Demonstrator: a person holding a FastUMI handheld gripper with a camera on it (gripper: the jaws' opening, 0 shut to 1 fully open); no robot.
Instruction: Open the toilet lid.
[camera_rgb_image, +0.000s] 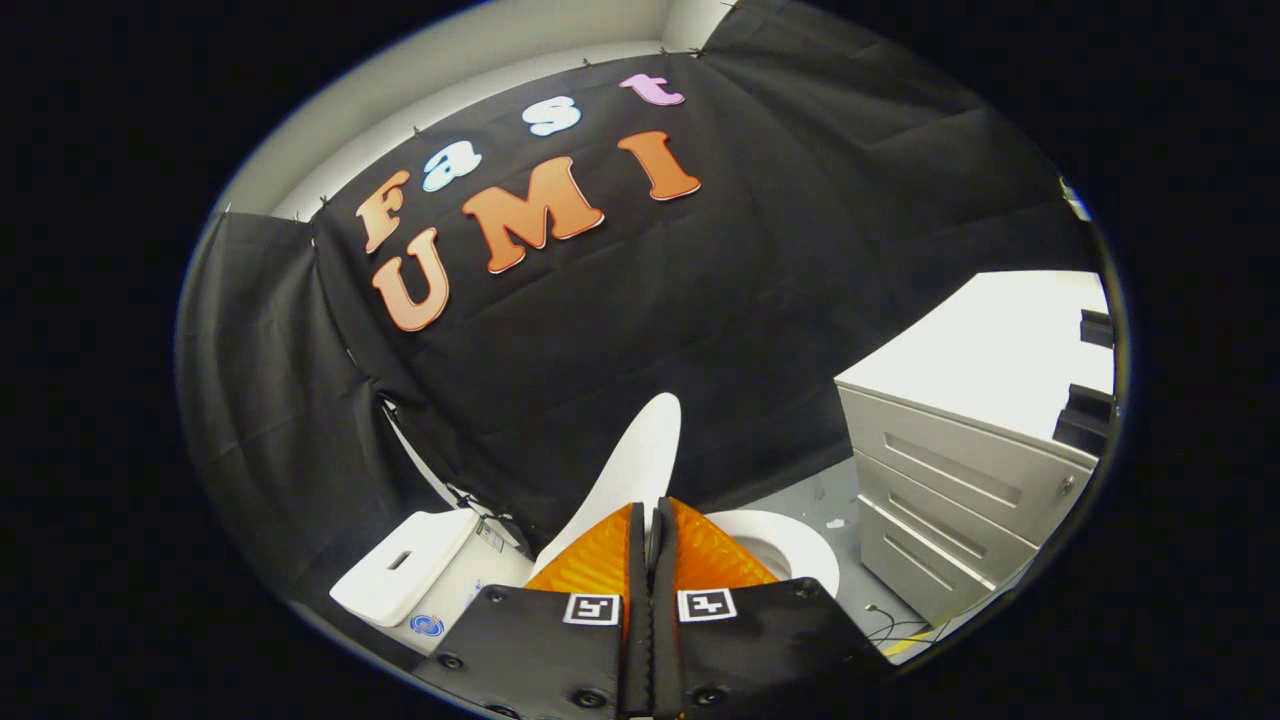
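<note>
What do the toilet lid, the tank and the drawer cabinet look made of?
Toilet lid, raised and pinched edge-on by the shut gripper: thin, smooth white, probably plastic. Tank: glossy white, looks ceramic, could be plastic. Drawer cabinet: matt pale grey, flat fronts with recessed pulls, likely painted metal or laminate.

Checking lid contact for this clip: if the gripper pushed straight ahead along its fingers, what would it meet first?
The gripper looks shut, its fingers closed on the raised toilet lid edge. Straight on it would ride along the lid, then probably reach the black cloth wall behind; depth is unclear.
</note>
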